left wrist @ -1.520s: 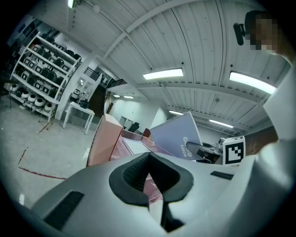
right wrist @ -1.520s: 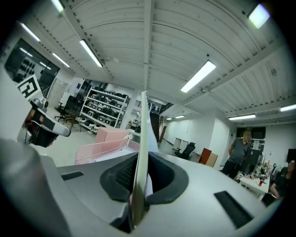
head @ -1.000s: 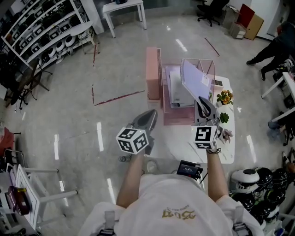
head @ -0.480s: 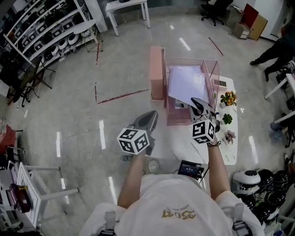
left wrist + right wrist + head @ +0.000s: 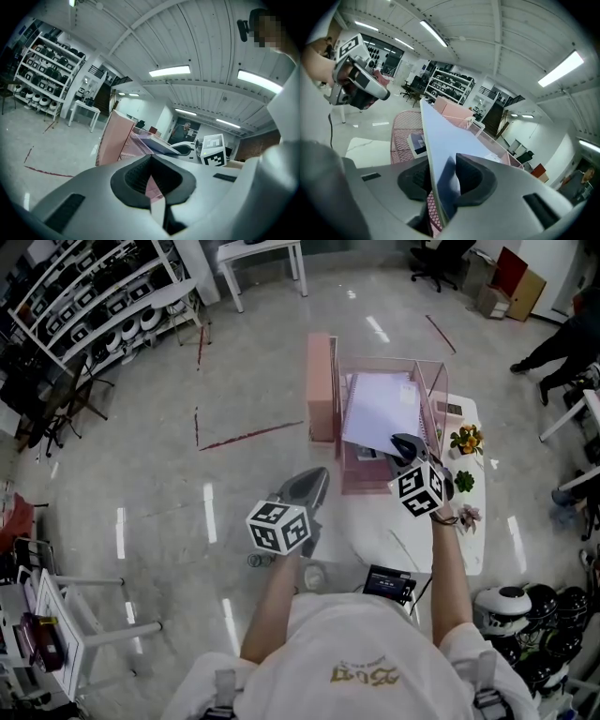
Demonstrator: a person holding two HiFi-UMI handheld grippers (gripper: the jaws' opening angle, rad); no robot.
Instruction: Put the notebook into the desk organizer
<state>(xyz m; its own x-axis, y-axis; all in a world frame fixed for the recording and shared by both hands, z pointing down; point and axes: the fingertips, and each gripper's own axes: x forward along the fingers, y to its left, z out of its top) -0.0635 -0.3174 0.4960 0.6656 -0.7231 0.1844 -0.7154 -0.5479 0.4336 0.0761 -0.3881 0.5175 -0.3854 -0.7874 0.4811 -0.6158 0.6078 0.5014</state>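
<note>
The notebook (image 5: 380, 413), white and spiral-bound, lies tilted over the pink mesh desk organizer (image 5: 438, 395), its far end down inside the tray. My right gripper (image 5: 405, 442) sits at the notebook's near edge. In the right gripper view the notebook (image 5: 445, 136) runs between the jaws of the right gripper (image 5: 440, 180). They have just been opening: the sheet leans on the left pad and a gap shows at the right pad. My left gripper (image 5: 314, 482) hangs left of the table, shut and empty, its tips meeting (image 5: 150, 161).
A tall pink box (image 5: 320, 390) stands against the organizer's left side. The small white table (image 5: 412, 531) also carries two little potted plants (image 5: 459, 439) at its right edge. A dark device (image 5: 386, 584) sits near my body. Shelving lines the far left wall.
The right gripper has sunk and tipped forward, bringing the notebook from a steep upright tilt down flatter into the organizer. Its jaws have parted. The left gripper has barely moved.
</note>
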